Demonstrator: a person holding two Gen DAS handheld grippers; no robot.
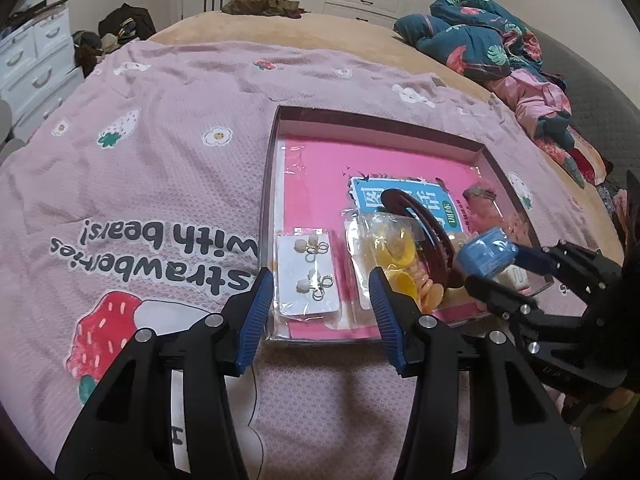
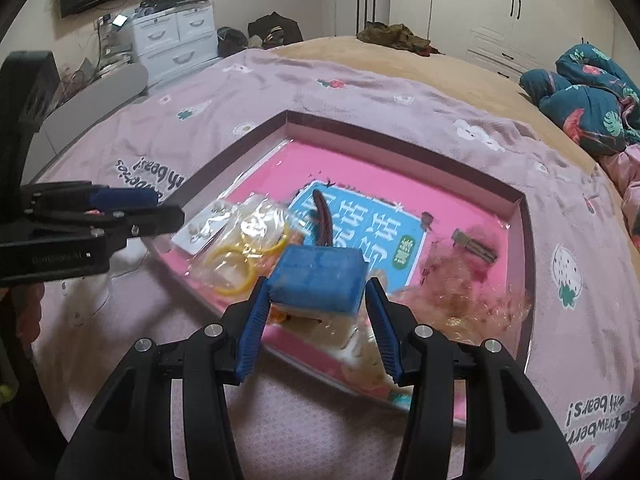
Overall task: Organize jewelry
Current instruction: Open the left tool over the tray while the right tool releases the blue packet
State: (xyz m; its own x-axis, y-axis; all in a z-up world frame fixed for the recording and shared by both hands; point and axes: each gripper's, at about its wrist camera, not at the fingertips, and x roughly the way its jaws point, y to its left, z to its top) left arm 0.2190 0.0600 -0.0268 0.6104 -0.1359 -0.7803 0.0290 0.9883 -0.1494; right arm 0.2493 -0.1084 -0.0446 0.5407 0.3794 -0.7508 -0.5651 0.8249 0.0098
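A shallow box [image 1: 276, 128] [image 2: 288, 118] with a pink bottom lies on the bed. In it lie a white earring card [image 1: 308, 276] [image 2: 204, 228], a clear bag of yellow rings [image 1: 396, 256] [image 2: 236, 256], a dark brown headband [image 1: 424, 236] [image 2: 324, 220], a hair clip [image 2: 474, 246] and crinkled wrap. My right gripper [image 2: 318, 300] [image 1: 500, 264] is shut on a small blue box [image 2: 318, 280] [image 1: 486, 254], held just above the box's near edge. My left gripper [image 1: 322, 304] [image 2: 160, 208] is open and empty, its fingers either side of the earring card.
The box rests on a pink strawberry-print blanket [image 1: 140, 184] [image 2: 400, 80]. Crumpled teal and pink bedding [image 1: 480, 36] [image 2: 592, 104] lies at the right. White drawers [image 1: 28, 64] [image 2: 176, 36] stand left of the bed, wardrobes [image 2: 500, 8] behind it.
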